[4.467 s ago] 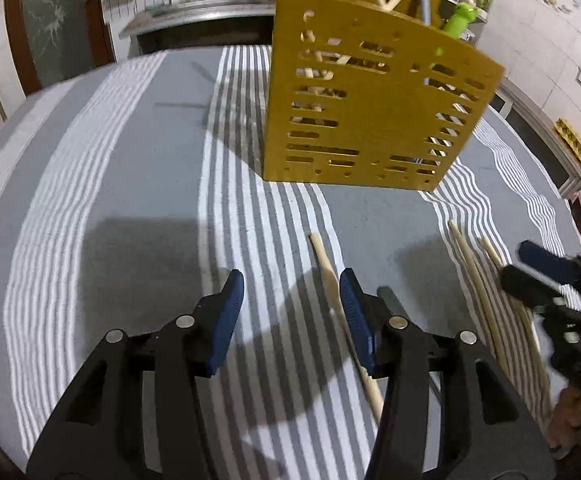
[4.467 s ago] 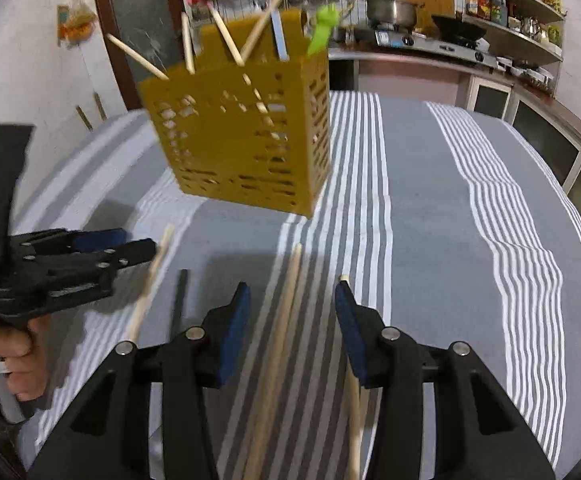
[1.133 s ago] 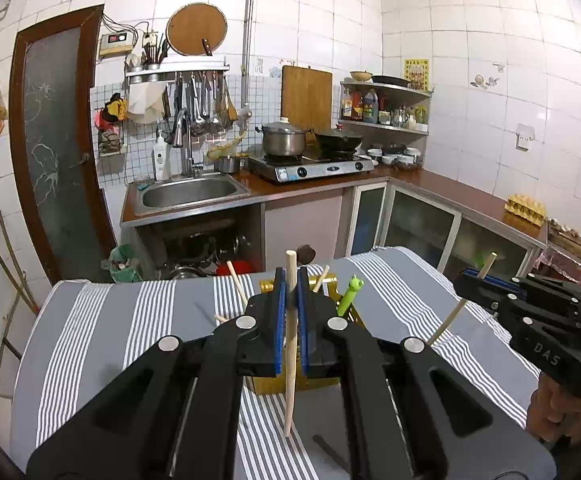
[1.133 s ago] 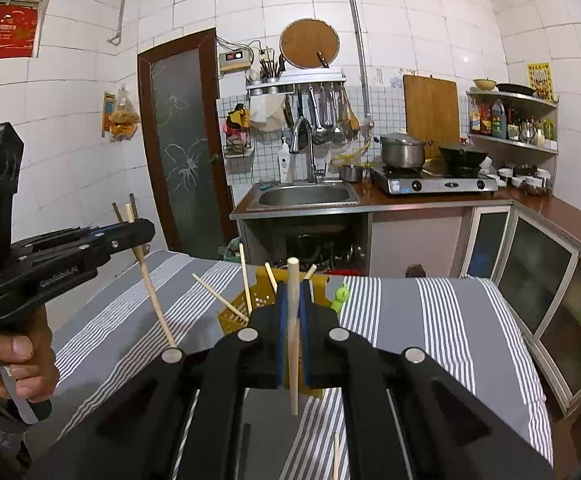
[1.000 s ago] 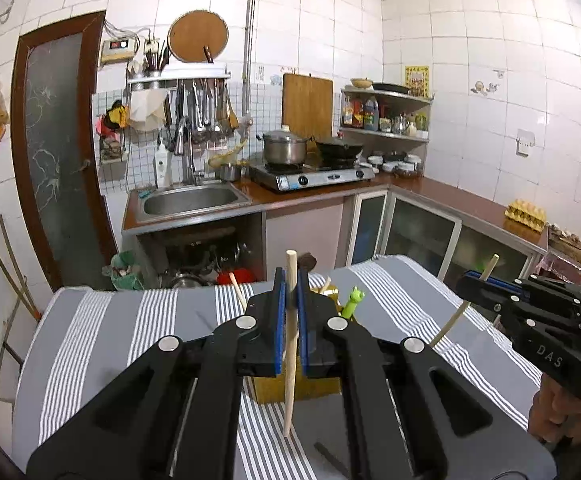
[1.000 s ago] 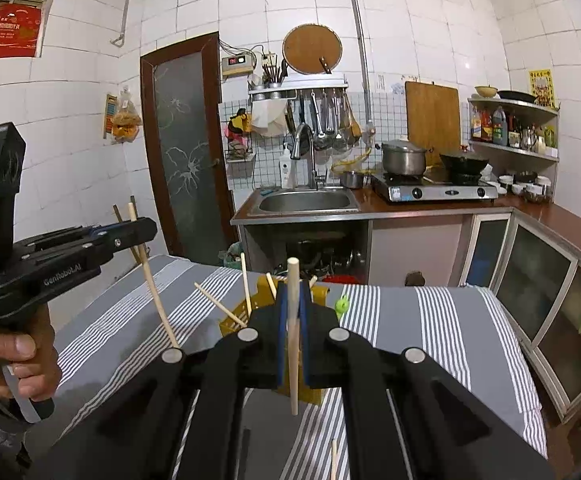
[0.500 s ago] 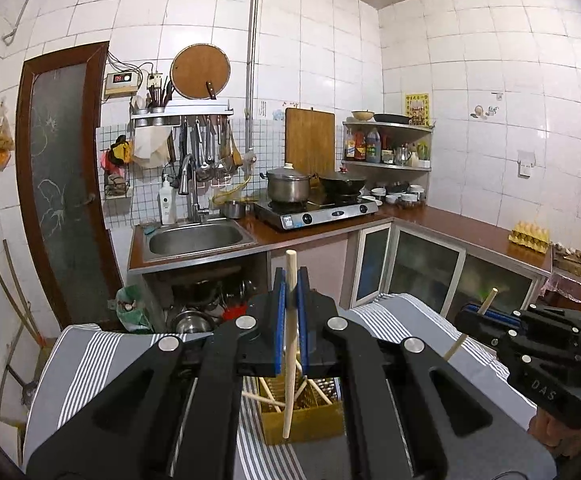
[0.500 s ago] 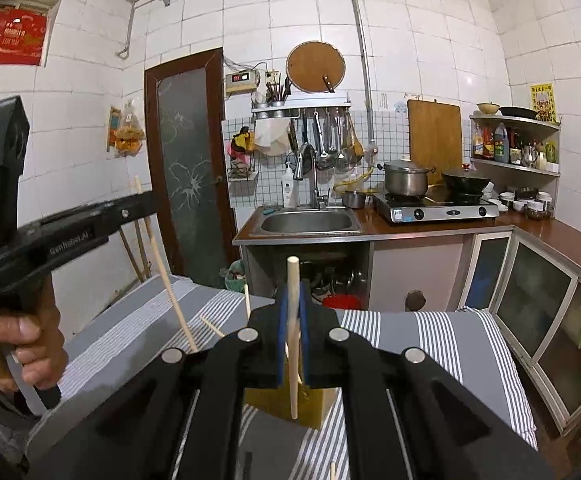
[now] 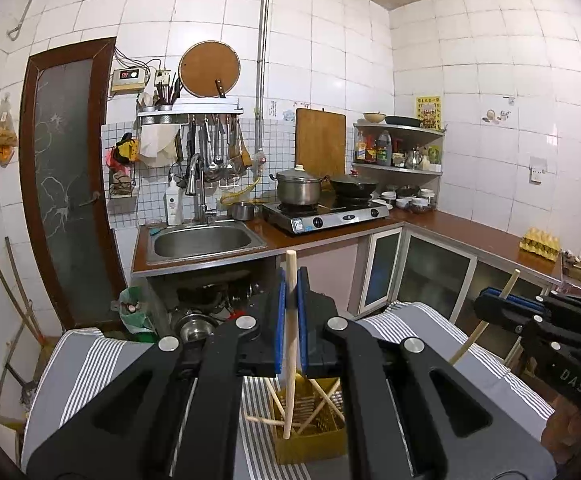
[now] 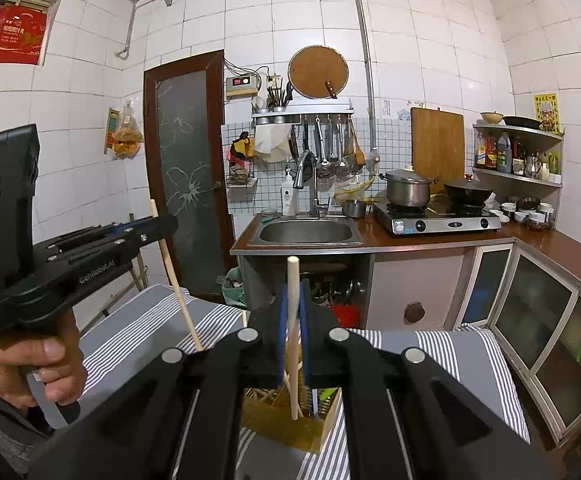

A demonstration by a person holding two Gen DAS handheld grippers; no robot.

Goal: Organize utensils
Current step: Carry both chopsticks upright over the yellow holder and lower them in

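- both grippers have risen; the yellow holder point(image 9: 308, 446) now sits lower, directly beneath them.
- left gripper point(image 9: 290, 314) clamps a wooden chopstick point(image 9: 289, 344), tip over the holder.
- right gripper point(image 10: 292, 320) clamps another chopstick point(image 10: 293, 336), likewise above it; drop-in looks next.
- the holder's compartments are hidden behind the gripper bodies.

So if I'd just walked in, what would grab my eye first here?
Probably the left gripper and right gripper, each pinching a wooden chopstick upright, right in front of its camera. Below them a yellow utensil basket with more sticks stands on the striped tablecloth. Behind is a tiled kitchen with a steel sink.
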